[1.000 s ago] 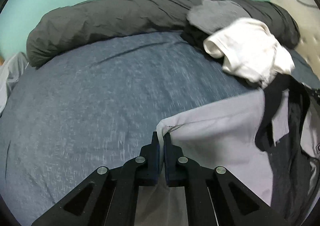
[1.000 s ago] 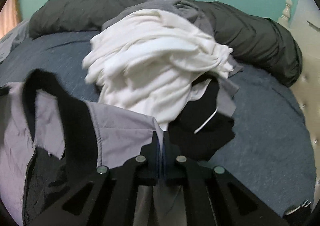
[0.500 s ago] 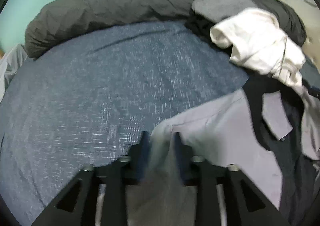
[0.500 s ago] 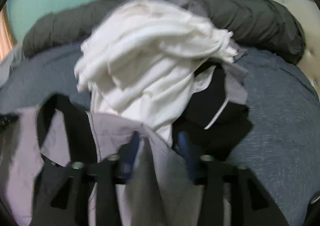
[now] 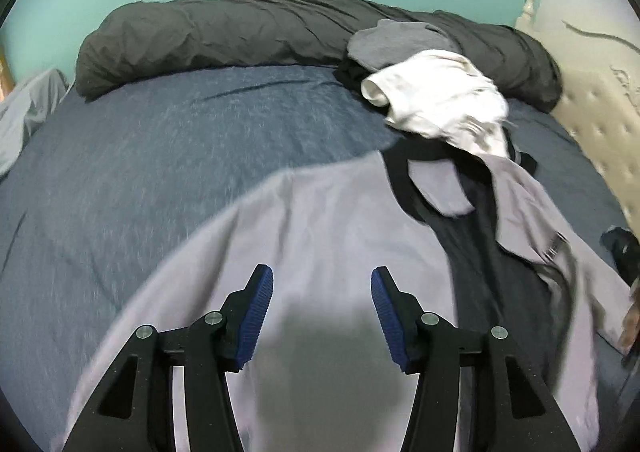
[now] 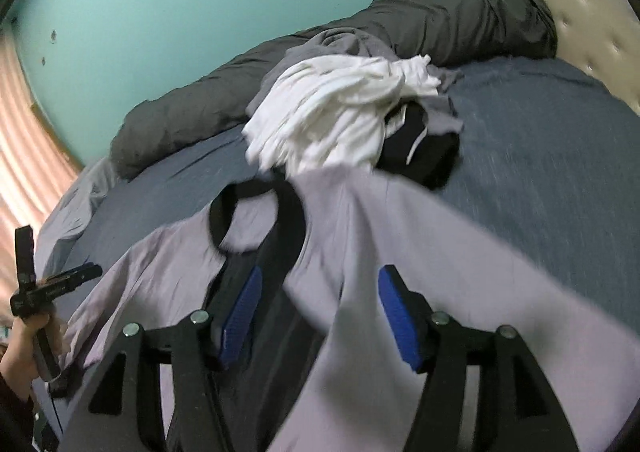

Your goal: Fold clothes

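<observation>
We hold both hand-held grippers spread over the lilac garment (image 5: 328,212) on the bed (image 5: 160,156) — left hand-held gripper (image 5: 322,298) empty, right hand-held gripper (image 6: 320,292) opening, nothing pinched.

Two black grippers: left gripper (image 5: 322,288) and right gripper (image 6: 320,292), each with angular black arms, triangular cut-outs, round silver screws (image 5: 430,318) at the pivots, ribbed blue pads (image 5: 256,316) inside the fingers. Dark sleeve (image 6: 10,404) at the wrist.
</observation>
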Available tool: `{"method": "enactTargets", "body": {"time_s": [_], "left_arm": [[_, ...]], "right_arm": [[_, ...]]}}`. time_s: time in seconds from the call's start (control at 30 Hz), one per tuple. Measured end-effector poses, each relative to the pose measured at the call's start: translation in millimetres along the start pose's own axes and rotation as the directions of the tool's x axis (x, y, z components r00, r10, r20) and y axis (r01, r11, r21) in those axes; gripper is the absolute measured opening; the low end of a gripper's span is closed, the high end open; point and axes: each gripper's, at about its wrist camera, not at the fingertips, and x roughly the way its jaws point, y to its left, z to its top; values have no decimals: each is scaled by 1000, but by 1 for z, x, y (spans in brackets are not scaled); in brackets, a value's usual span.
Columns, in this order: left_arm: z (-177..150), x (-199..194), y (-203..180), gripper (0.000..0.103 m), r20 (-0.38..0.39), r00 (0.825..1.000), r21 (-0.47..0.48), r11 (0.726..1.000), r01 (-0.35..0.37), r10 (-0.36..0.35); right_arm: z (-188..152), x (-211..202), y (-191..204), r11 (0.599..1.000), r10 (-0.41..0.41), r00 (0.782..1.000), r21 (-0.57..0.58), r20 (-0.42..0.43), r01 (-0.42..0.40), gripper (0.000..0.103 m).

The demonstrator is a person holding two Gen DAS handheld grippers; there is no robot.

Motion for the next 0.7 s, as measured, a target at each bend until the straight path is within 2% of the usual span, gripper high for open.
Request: {"method": "enactTargets", "body": {"time_s": [0.17, 0.27, 0.47, 0.7], "left_arm": [[-61, -31, -8, 58, -26, 998, -31, 998, 49, -50], [-99, -42, -17, 58, -54, 996, -53, 996, 71, -74], [-159, -58, -36, 58, -93, 989, -79, 991, 105, -112], [-197, -61, -85, 58, -149, 966, -82, 976, 200, -210]], "right_arm": [[-70, -46, 15, 998, 67, 998, 14, -8, -67, 62], [-111, -67, 20, 997, 67, 998, 41, -9, -66, 63], [-173, -94, 22, 994, 56, 998, 92, 4, -56, 63], [-201, -123, 14, 989, 46, 997, 137, 57, -53, 63]]}}
